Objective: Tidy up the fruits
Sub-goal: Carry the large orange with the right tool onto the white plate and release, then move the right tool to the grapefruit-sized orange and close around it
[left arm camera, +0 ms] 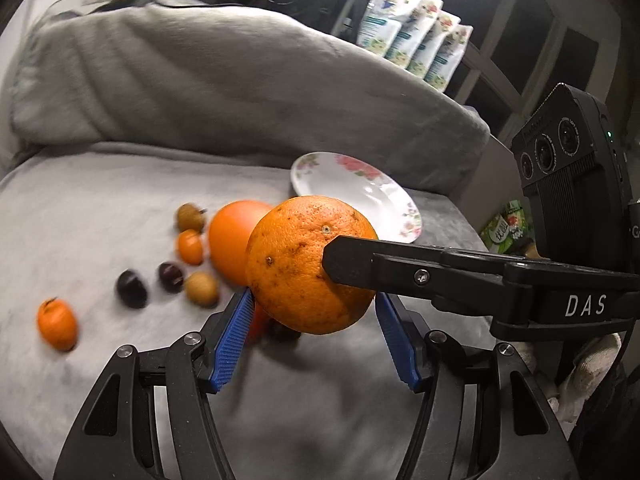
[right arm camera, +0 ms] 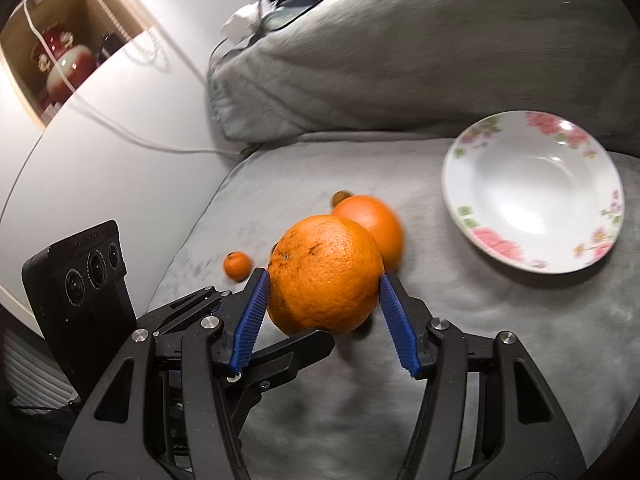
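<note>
The step in hand is lifting the big orange (right arm camera: 326, 272) to take it to the flowered plate (right arm camera: 452, 184). The orange is up in the air, above the grey blanket (right arm camera: 480, 360).

The right tool (right arm camera: 324, 280) is pinching the orange, with one blue pad on each side. The left tool (left arm camera: 314, 298) has its blue pads close by the lower sides of the same orange. I cannot tell if it is squeezing or only touching.

The plate has nothing in it. In the right wrist view it lies at about 2 o'clock from the orange, a little way off. A second orange (right arm camera: 376, 228) rests on the blanket just behind the held one. In the left wrist view, more small fruits lie at about 9 o'clock: a tiny orange one (left arm camera: 57, 322), a dark one (left arm camera: 132, 288) and a brown one (left arm camera: 201, 288).

I think the next move should be for one tool to let go, so they do not pull against each other. Then the orange can be carried over the plate and put down low and gently, so it does not roll out.
</note>
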Tool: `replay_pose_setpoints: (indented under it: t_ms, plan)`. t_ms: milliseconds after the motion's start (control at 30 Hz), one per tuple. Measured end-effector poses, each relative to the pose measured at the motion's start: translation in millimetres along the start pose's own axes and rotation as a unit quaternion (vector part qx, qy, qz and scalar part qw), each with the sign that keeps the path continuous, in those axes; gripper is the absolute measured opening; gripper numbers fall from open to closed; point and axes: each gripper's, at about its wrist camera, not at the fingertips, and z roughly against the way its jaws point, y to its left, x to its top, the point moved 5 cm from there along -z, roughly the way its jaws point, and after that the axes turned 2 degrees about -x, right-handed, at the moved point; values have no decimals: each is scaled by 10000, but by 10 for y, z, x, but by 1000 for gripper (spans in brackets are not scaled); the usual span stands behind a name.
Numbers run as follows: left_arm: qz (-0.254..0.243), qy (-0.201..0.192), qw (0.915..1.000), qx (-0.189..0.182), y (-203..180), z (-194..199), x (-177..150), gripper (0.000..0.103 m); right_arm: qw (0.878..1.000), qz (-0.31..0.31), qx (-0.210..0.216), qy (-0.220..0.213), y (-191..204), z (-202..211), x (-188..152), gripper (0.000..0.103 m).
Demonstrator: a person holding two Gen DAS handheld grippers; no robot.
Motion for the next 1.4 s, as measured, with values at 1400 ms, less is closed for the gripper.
replay_pose_setpoints:
  t_ms: [1400]
  plan:
    - [-302,49,9994,-158,-289,-460,293,56,9844,-831,-1115,-1075,-1226,832,372,74]
